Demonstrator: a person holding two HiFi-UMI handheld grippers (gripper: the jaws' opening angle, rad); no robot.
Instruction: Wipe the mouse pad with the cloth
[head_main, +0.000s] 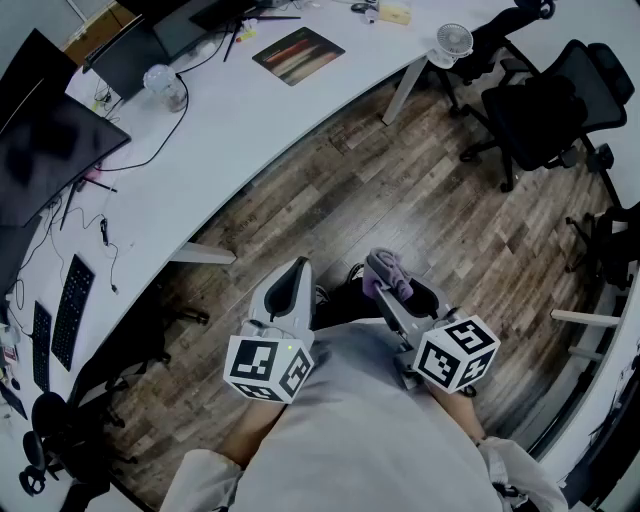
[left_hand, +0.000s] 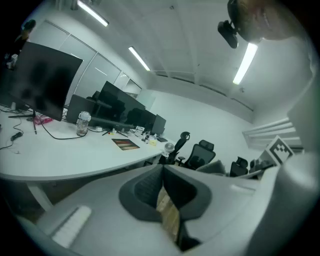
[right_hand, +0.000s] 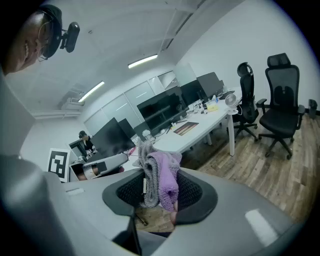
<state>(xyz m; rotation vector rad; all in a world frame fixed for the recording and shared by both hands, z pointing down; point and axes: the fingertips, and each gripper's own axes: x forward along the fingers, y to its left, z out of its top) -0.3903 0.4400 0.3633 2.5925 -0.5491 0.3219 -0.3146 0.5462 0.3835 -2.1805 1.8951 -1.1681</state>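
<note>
Cloth gripped, mouse pad well off: wipe not yet begun.
Right gripper (head_main: 385, 268) clamped on the purple-grey cloth (right_hand: 160, 175), bunched upright between its jaws. Left gripper (left_hand: 163, 172) has jaws together, nothing in them. Mouse pad (head_main: 298, 55) lies flat on the white desk (head_main: 230, 130), upper centre of head view, well apart from both. Likely best: bring the cloth down flat on the pad, press lightly, stroke lengthwise; the left gripper could pin a corner.

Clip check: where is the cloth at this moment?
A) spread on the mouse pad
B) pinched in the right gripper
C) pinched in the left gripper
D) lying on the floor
B: the purple-grey cloth sticks up between the jaws of the right gripper, which are closed on it; the mouse pad lies bare on the desk.
</note>
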